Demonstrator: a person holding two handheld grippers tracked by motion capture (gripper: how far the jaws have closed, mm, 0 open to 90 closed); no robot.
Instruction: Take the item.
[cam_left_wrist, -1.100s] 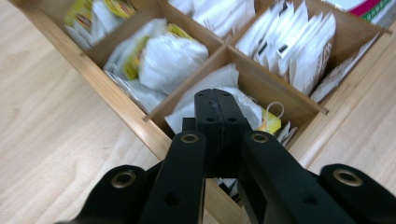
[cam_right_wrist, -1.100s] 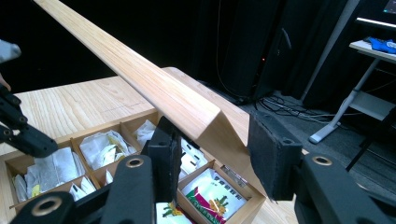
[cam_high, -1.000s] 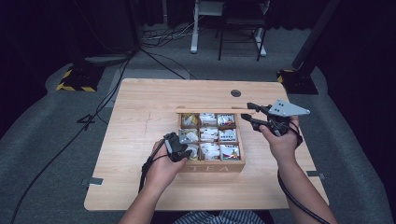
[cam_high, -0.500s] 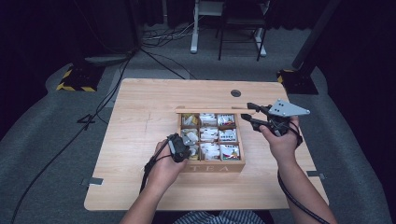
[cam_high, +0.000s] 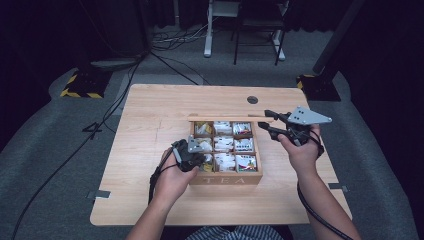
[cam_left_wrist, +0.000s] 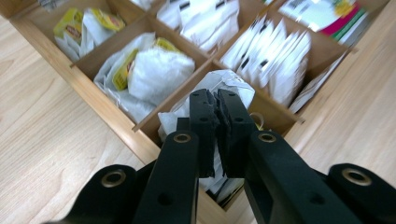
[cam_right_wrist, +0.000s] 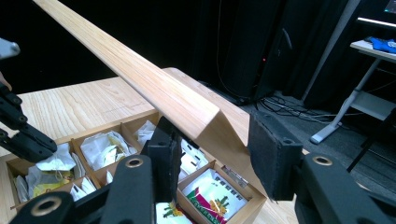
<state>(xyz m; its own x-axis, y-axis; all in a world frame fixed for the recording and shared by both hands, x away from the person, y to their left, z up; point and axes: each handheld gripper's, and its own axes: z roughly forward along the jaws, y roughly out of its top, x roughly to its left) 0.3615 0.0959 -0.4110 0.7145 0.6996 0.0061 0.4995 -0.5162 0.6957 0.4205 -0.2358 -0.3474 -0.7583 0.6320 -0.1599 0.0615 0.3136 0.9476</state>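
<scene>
On the desk's right half, the tea box (cam_high: 225, 179) stands with its lid (cam_right_wrist: 154, 88) up. The left tool (cam_left_wrist: 217, 100) has clamped a white tea packet (cam_left_wrist: 224, 81) (front-left compartment); lifting it clear likely follows. The right tool (cam_right_wrist: 215, 140) stands apart around the lid's corner.

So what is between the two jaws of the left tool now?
In the left gripper view, the left tool pinches a white tea bag packet between its jaws, above a compartment of the wooden tea box.
</scene>
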